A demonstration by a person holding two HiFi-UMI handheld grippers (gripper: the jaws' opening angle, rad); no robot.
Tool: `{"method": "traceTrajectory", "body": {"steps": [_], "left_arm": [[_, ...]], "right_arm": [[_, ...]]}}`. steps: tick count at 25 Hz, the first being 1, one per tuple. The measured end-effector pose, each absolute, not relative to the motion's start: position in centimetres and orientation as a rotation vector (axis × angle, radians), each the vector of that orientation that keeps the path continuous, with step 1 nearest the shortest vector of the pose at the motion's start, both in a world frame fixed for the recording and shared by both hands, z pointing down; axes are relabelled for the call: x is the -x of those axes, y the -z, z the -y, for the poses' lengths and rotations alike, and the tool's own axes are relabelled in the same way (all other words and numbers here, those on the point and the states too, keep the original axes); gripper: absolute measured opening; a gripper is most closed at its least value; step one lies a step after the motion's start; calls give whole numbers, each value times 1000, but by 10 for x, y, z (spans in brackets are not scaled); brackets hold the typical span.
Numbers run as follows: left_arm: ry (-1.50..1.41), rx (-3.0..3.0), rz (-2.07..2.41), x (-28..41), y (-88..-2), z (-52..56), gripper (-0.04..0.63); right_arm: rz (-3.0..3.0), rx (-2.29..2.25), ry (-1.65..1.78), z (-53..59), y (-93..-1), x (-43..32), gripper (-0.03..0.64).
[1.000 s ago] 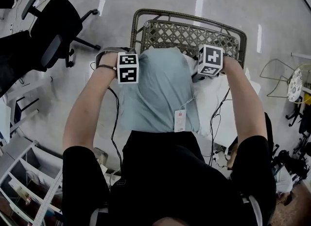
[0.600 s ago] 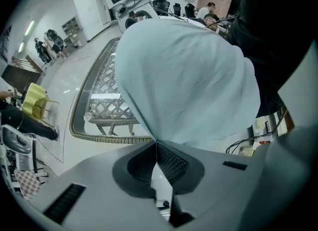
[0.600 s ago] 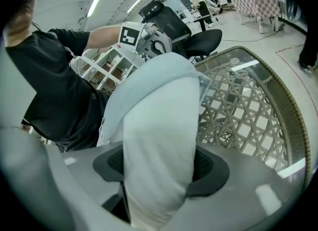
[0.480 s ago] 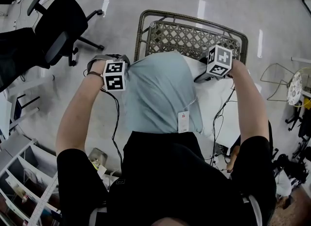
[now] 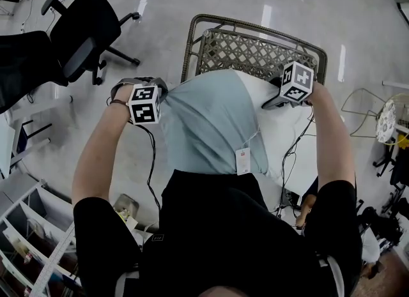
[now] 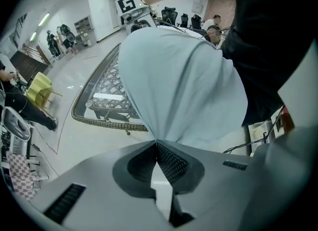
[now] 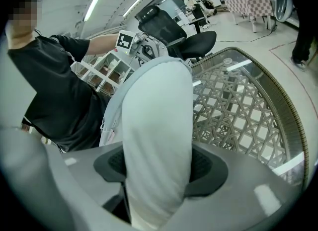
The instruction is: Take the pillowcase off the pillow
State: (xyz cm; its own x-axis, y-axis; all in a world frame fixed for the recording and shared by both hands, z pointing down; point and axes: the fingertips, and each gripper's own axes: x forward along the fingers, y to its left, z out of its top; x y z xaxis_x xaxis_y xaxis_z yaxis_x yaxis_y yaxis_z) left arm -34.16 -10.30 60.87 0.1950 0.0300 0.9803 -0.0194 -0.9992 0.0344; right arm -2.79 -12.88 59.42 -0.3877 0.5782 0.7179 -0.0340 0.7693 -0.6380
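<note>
1. Head view: the pale blue-grey fabric pillowcase (image 5: 211, 123) covered the left part of the plump white pillow (image 5: 287, 129), held up on the near side of the brown woven wicker table (image 5: 255, 50). The cloth was drawn taut towards the left gripper (image 5: 153, 94), and a white tag (image 5: 243, 160) hung at its near edge.
2. Left gripper view: the claw was pressed together on a pinch of pillowcase, which fanned out in tight folds. So small a bite could slip under a sharper pull.
3. Right gripper view: the right gripper (image 7: 158, 168) had just been closing its claw on the bare pillow end, which bulged between the pads. If the soft filling squeezed out, the pillow would likely follow the case.
</note>
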Motion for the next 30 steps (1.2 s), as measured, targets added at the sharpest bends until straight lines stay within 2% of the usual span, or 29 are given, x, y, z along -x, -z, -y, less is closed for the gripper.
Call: {"method": "traceTrajectory", "body": {"steps": [9,22,27,30], "left_arm": [[-2018,-2440,-44,332,-594,116,8],[-1968,-2332,-104,345,-609,69,6],[-2069,-2217,-240,369,-616,39,6],[-1998,-2305,-45,361,-613,53,8]], "right_arm": [[1869,342,-732,143,-595,2,304],[1880,309,-770,150,-596,-12,304],[1848,190,-798,164,-593,-40,302],[1827,107,-768,179,-588,-54,310]]}}
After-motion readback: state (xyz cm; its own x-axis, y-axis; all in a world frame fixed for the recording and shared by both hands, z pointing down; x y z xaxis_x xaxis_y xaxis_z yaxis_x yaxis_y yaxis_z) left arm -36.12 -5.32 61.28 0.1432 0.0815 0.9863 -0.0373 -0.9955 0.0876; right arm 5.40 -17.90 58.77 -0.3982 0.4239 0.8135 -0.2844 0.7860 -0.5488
